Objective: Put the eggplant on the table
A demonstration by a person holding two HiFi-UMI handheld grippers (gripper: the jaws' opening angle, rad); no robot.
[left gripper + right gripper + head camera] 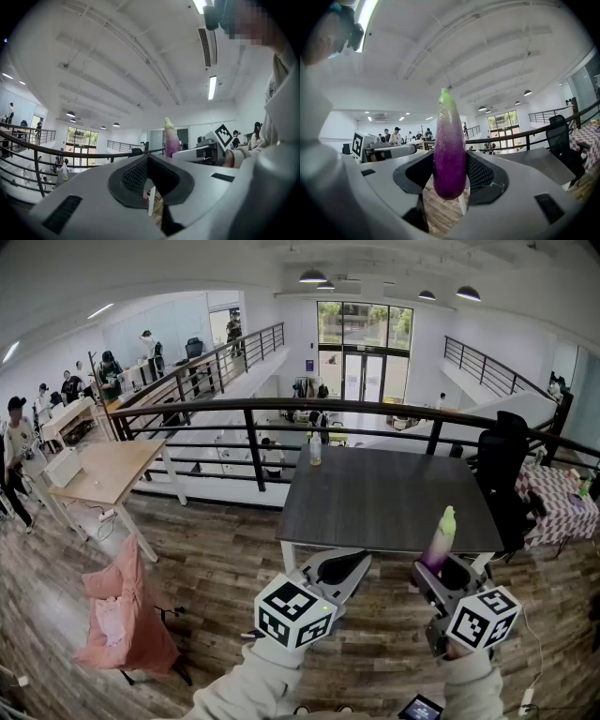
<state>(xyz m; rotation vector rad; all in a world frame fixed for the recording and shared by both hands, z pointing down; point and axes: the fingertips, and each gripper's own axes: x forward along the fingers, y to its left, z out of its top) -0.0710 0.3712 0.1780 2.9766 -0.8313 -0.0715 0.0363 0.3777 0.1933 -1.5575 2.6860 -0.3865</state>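
Eggplant (449,150) upright, clamped in right gripper (449,176); head view shows table (375,502) ahead.

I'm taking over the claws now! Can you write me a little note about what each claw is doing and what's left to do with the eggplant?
Left claw: shut, with nothing in it, beside the right one.
Right claw: closed on the eggplant, which stands upright with its green tip up.
Table: dark top, just ahead. A bottle stands at its far edge.
Done: the eggplant is in the right claw, in the air near the table's front edge.
Left to do: bring it over the table top, set it down, open the right claw and pull back.
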